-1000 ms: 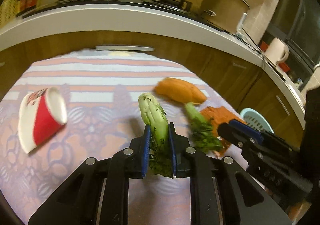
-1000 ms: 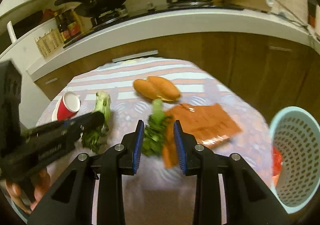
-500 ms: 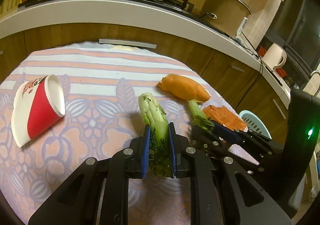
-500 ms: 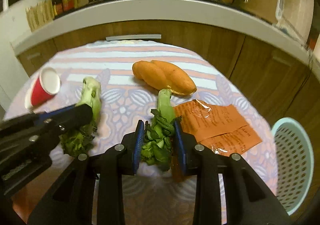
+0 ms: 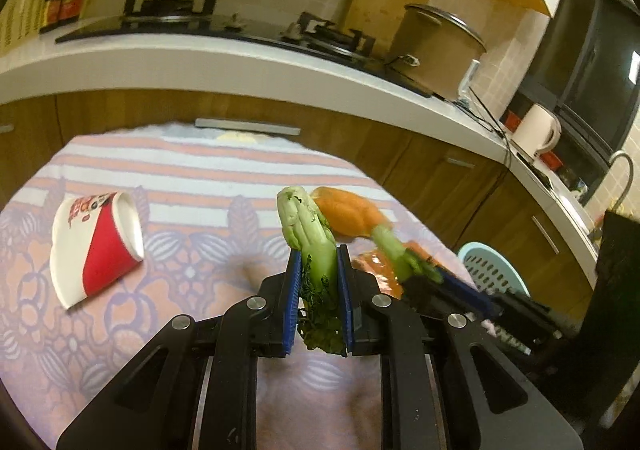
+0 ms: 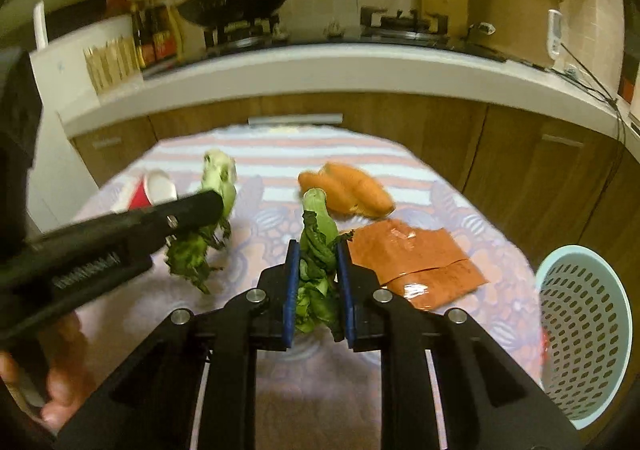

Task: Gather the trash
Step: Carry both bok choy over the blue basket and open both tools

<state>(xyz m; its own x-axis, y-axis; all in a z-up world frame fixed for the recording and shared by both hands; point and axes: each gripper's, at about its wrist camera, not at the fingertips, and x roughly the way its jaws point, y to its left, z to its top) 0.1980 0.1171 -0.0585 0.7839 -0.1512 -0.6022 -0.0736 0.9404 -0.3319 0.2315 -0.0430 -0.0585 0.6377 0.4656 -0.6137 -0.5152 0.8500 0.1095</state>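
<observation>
Both grippers are held out over the table side by side. The left gripper (image 5: pixel 318 286) is clamped on a leafy stalk (image 5: pixel 310 234), and the right gripper (image 6: pixel 318 282) is squeezed around another green stalk (image 6: pixel 318 234).

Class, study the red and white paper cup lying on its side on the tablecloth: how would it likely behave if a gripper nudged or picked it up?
The paper cup lies on its side and is round, so a nudge would probably roll it in a curve. It looks empty and thin-walled, so likely light. Its open rim may crush if the fingers squeeze hard.
</observation>
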